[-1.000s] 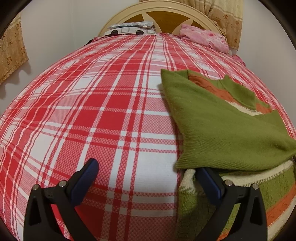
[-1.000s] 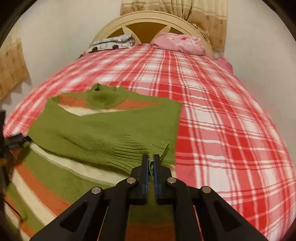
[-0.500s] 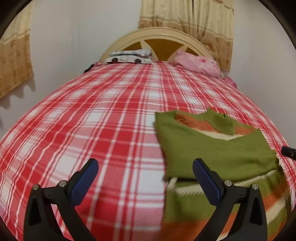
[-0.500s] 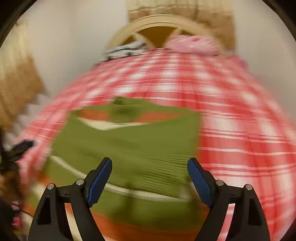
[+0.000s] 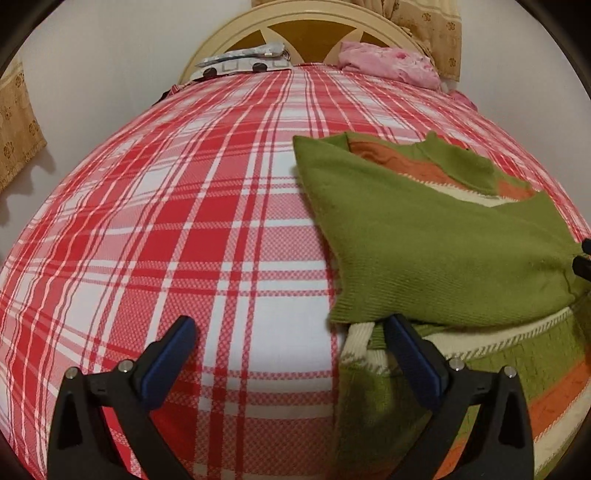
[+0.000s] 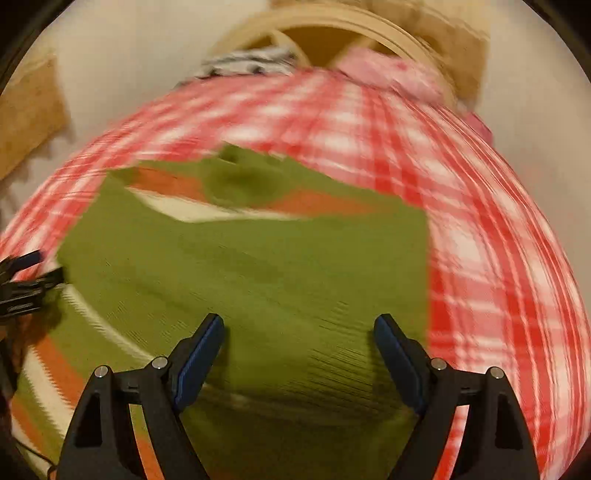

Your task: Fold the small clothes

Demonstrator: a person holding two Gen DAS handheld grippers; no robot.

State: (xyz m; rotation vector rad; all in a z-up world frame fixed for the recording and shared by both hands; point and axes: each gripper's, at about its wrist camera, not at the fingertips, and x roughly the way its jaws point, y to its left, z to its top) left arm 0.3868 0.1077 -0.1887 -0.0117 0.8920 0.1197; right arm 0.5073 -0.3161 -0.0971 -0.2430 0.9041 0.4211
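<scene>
A small green sweater with orange and cream stripes lies on the red plaid bed, both sleeves folded across its chest. My left gripper is open and empty, low over the sheet at the sweater's left edge; its right finger is at the folded sleeve's cuff. My right gripper is open and empty, just above the sweater over the folded sleeves. The right wrist view is motion blurred. The left gripper shows at its left edge.
A cream headboard stands at the far end. A patterned pillow and a pink cloth lie in front of it. Curtains hang on the left wall. Bare plaid sheet stretches left of the sweater.
My right gripper let go of the sleeve cuff, opened and moved over the sweater. My left gripper lifted, then dropped back low at the sweater's left edge.
</scene>
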